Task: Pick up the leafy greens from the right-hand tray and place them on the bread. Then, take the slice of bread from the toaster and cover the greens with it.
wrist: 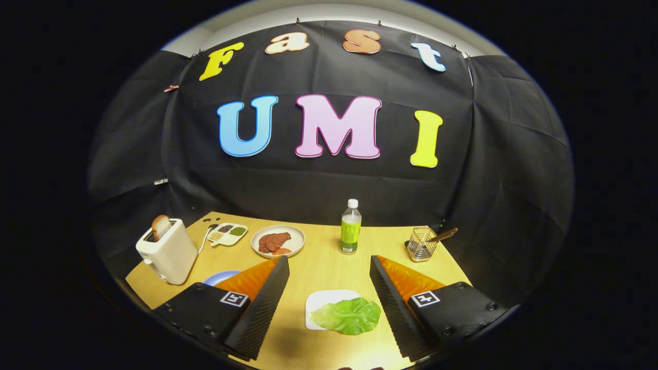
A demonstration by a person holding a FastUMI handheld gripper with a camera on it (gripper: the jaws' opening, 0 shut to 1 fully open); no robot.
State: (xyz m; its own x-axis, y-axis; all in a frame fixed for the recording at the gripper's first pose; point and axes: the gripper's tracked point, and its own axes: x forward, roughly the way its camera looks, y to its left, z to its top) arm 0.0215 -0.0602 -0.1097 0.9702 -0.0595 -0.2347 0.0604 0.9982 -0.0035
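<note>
Wooden table (318, 267): fingers (267, 303) wide apart above lettuce (348, 315); bottle (350, 227) beyond.

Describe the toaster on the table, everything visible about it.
The toaster is a cream-white, smooth-sided box, plastic by its look, standing upright on the far left corner of the wooden table. A browned bread slice sticks up out of its top slot. A white cord runs from it toward the small divided dish beside it. It stands beyond the left finger of the open claw, untouched.
</note>
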